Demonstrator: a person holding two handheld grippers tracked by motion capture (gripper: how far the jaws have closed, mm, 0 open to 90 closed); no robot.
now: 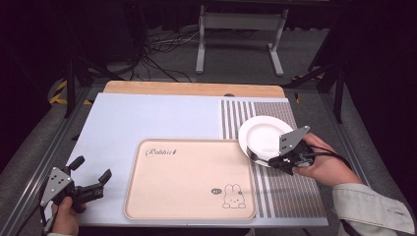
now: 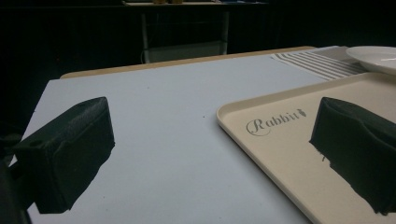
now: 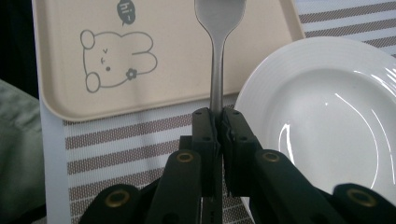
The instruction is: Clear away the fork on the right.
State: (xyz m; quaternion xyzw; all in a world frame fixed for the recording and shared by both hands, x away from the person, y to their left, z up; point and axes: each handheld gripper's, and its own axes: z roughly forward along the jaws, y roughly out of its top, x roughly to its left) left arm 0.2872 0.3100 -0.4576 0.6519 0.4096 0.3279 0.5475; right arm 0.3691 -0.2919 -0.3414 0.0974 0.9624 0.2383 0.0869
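My right gripper is shut on the handle of a metal fork, at the near rim of a white plate. The fork's head reaches out over the right edge of the beige rabbit tray. In the right gripper view the gripper pinches the handle, the plate lies to its right and the tray lies ahead. My left gripper hovers open at the table's near left corner, left of the tray. Nothing sits between its pads.
The plate rests on a striped placemat at the table's right. A pale blue mat covers the left and middle. Table edges lie close to both hands. Dark floor with a stand and cables lies beyond the far edge.
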